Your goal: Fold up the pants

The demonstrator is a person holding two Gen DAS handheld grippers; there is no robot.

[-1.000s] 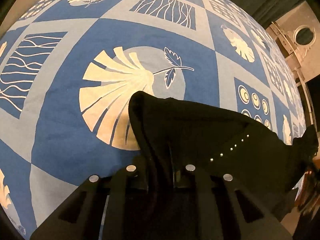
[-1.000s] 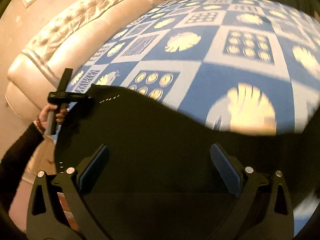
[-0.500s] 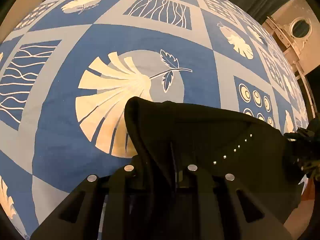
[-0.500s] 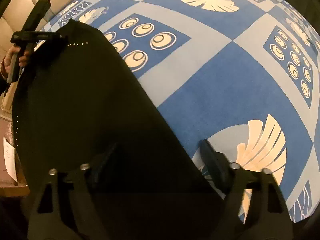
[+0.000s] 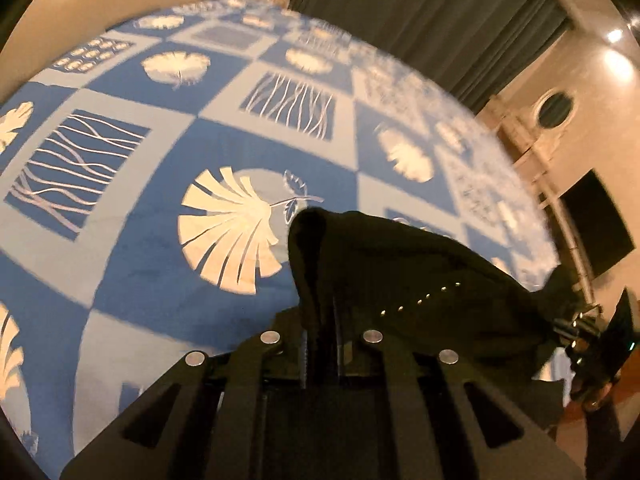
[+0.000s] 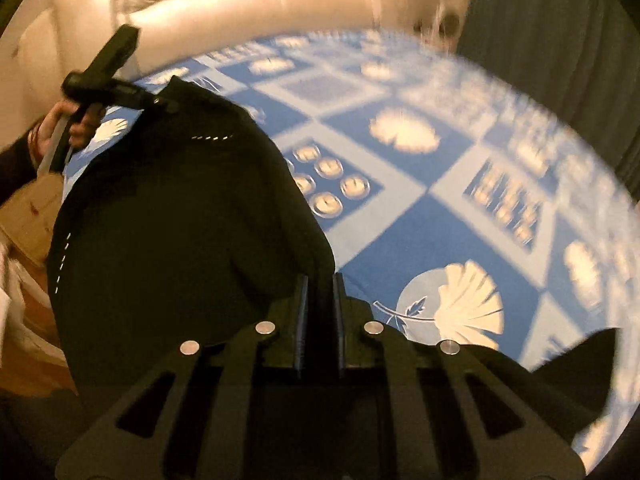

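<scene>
Left wrist view: my left gripper (image 5: 320, 320) has its jaws pressed narrow on a bunched fold of the black pants (image 5: 400, 272), and the cloth rises out of them in a dark hump. From there the pants stretch away to my right, their long axis running across the picture toward my right gripper (image 5: 580, 332), which shows at the far edge pinching the other end. A short row of pale studs (image 5: 420, 300) runs along the fabric between the two grips. The cloth hangs lifted over the bed, whose blue and white bedspread (image 5: 168, 280) carries shell, leaf and wavy-line squares; the large shell print (image 5: 228, 240) lies just beyond my left jaws. Dark curtains (image 5: 440, 20) hang behind the bed, and a beige wall with a round opening (image 5: 556, 104) stands to the right.

From the right wrist view, my right gripper (image 6: 320, 300) also has its jaws drawn close together, with black fabric clamped between them. The pants (image 6: 180, 220) spread out as a broad dark sheet to the left and away from me, ending at my left gripper (image 6: 160, 102), which grips the far corner; my left hand (image 6: 60, 128) is wrapped around its handle. Stud lines show near that far corner (image 6: 212, 138) and down the left edge (image 6: 62, 264). A cream tufted headboard (image 6: 240, 0) rises past the bedspread (image 6: 400, 240), which is blurred here.
</scene>
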